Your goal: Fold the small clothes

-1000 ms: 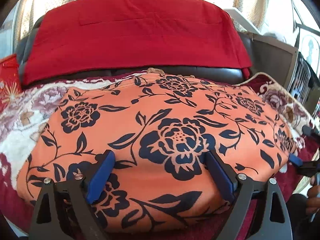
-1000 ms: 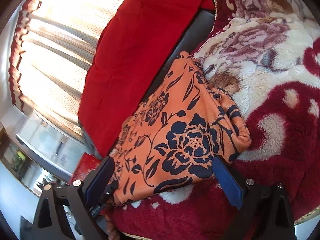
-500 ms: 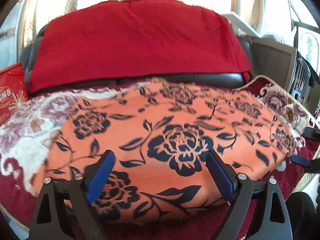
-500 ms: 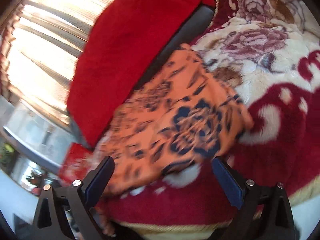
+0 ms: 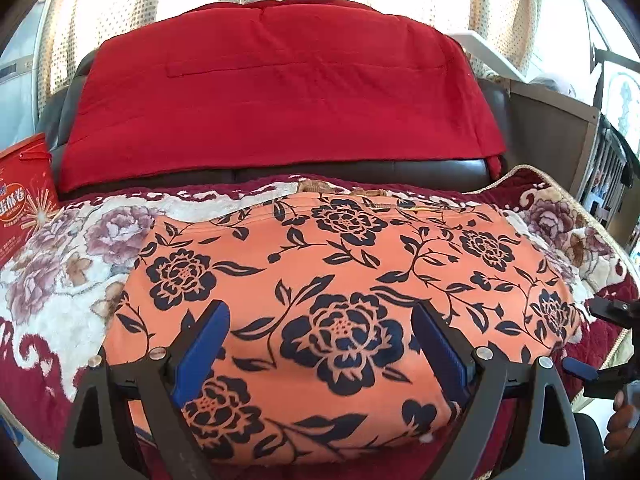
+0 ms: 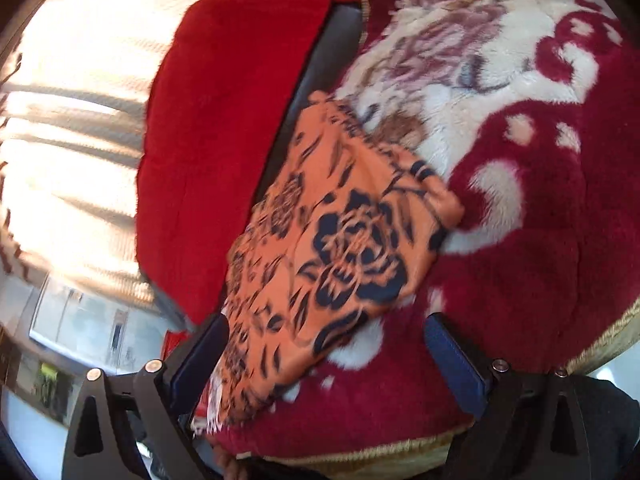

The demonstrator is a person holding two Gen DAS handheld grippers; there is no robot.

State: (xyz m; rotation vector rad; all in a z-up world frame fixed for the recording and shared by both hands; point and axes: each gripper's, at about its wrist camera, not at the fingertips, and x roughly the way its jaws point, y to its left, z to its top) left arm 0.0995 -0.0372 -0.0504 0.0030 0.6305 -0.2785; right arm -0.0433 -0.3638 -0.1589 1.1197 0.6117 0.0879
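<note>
An orange garment with dark blue flowers lies folded flat on a red and cream floral blanket. My left gripper is open and empty, held above the garment's near edge. In the right wrist view the same garment lies at the centre and my right gripper is open and empty, above its near end. The right gripper also shows in the left wrist view beside the garment's right end.
A red cloth drapes over the dark sofa back behind the blanket. A red printed box stands at the left. Furniture stands at the right. Light curtains hang behind.
Both grippers have pulled back and up from the garment, so more blanket shows around it. The garment lies still.
</note>
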